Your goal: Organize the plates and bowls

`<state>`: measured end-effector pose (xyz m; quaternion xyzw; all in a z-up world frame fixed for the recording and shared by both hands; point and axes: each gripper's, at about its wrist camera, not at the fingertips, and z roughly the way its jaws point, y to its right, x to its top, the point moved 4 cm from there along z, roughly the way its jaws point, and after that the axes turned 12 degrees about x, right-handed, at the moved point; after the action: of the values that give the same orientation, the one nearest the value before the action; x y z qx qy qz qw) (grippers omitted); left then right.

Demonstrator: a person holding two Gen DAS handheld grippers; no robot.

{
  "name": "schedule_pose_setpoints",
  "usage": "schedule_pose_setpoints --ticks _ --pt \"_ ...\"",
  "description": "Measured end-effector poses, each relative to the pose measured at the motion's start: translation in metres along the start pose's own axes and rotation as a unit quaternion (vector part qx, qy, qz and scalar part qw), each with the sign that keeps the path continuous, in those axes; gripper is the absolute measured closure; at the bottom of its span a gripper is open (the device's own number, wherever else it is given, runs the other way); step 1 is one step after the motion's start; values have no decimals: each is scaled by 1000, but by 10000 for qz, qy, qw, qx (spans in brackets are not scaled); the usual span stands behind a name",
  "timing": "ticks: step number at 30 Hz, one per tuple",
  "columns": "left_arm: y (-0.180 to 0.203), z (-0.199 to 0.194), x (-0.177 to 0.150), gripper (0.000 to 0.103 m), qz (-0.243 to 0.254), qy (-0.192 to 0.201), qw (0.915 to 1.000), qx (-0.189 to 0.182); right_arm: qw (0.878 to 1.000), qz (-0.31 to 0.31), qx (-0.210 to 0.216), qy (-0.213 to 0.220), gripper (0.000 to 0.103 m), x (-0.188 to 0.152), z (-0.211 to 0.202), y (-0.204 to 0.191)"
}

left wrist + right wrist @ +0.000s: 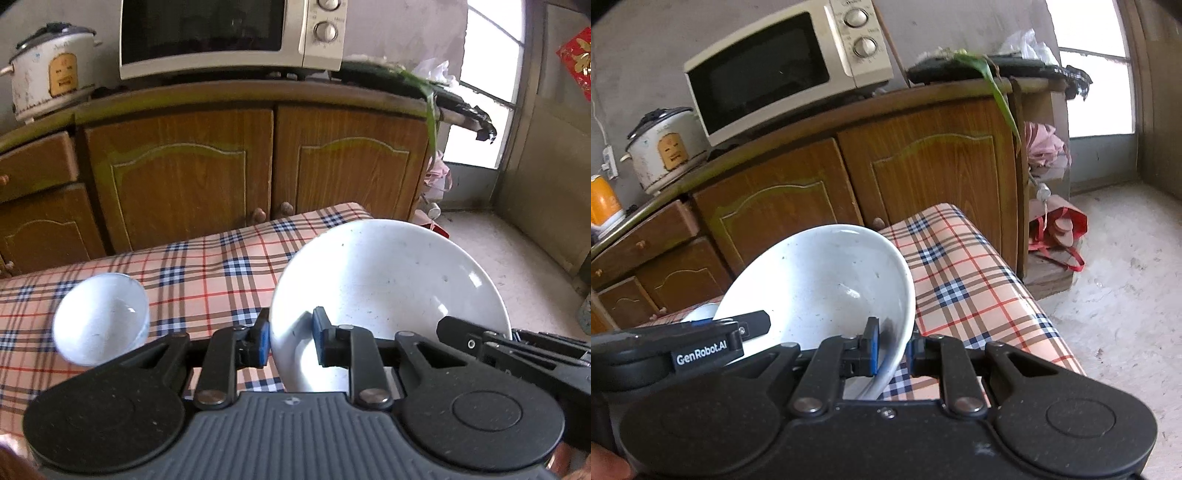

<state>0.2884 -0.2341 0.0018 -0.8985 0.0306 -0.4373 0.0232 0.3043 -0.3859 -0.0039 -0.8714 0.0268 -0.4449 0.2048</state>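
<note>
While both grippers clamp the same white plate (pixel 391 280), it hangs tilted above the checked surface (pixel 207 266), clear of the cloth. From the left wrist view, the left gripper (pixel 290 338) has its blue pads pressed on the plate's left rim, one pad outside and one inside the dish. The right gripper (pixel 491 343) shows there as a black arm reaching in from the right edge to the plate's lower right rim. From the right wrist view, the right gripper (pixel 892 349) pinches the plate (pixel 820 284) at its right rim, with the rim running down between the two pads. The left gripper (pixel 738 325) enters that view from the left, its labelled body lying across the plate's lower left edge.

A small white bowl (pixel 99 319) sits on the surface to the left of the plate, apart from it and blurred in the left wrist view; only a sliver of it (pixel 700 313) peeks out behind the left gripper in the right wrist view.

Behind the surface stands a wooden cabinet (pixel 258 158), with a microwave (pixel 229 37) and a rice cooker (pixel 48 70) on top.
</note>
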Motion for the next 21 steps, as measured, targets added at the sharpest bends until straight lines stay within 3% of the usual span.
schedule_pose_setpoints --ticks 21 --pt "-10 -75 -21 79 71 238 9996 106 9996 -193 63 196 84 -17 -82 -41"
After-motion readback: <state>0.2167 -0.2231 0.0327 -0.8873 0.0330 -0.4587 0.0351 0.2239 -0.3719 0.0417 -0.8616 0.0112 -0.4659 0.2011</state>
